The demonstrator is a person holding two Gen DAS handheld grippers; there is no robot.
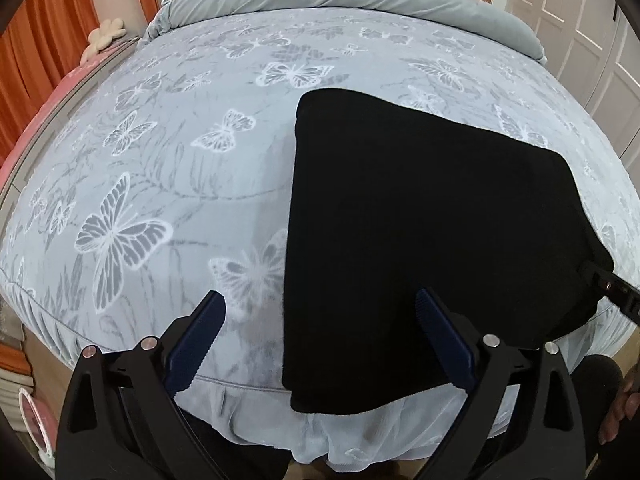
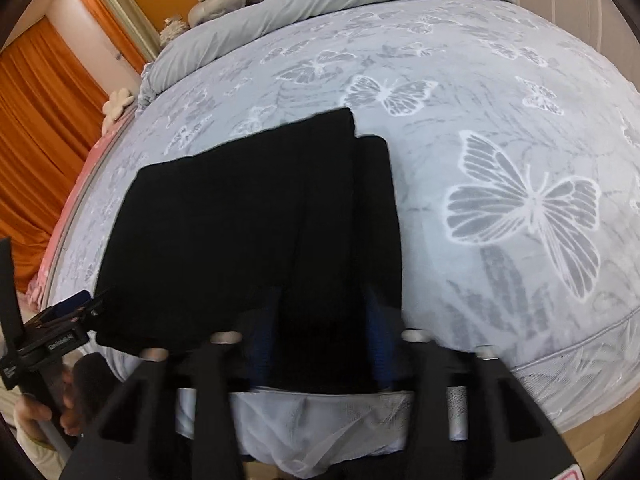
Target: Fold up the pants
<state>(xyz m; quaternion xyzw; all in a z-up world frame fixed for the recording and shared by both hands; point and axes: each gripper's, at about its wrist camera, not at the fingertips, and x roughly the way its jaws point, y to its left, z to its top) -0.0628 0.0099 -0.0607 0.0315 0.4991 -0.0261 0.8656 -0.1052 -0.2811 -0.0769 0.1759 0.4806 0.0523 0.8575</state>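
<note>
The black pants lie folded into a compact rectangle on the bed, over its butterfly-print cover near the lower edge of the mattress; in the left wrist view they fill the centre and right of the frame, and their near edge hangs a little over the bed's rim. The left claw is spread wide and empty, one blue pad over bare cover at lower left, the other above the pants' near left corner, apparently not pressing on it. In the right wrist view the right claw sits at the bottom centre, its jaws narrow and straddling a strip of the pants' near edge; blur and black-on-black make it impossible to tell whether the pads actually pinch the cloth. A narrower layer juts out along the right side of the stack in that view, so the fold is not quite square. The main risk, I judge, is that lifting the right claw while cloth is caught between its pads would drag the top layer and undo the fold. The overhanging edge could also slide off the rim if nudged, and the left claw's pad could snag the corner if it closes or sweeps sideways.
</note>
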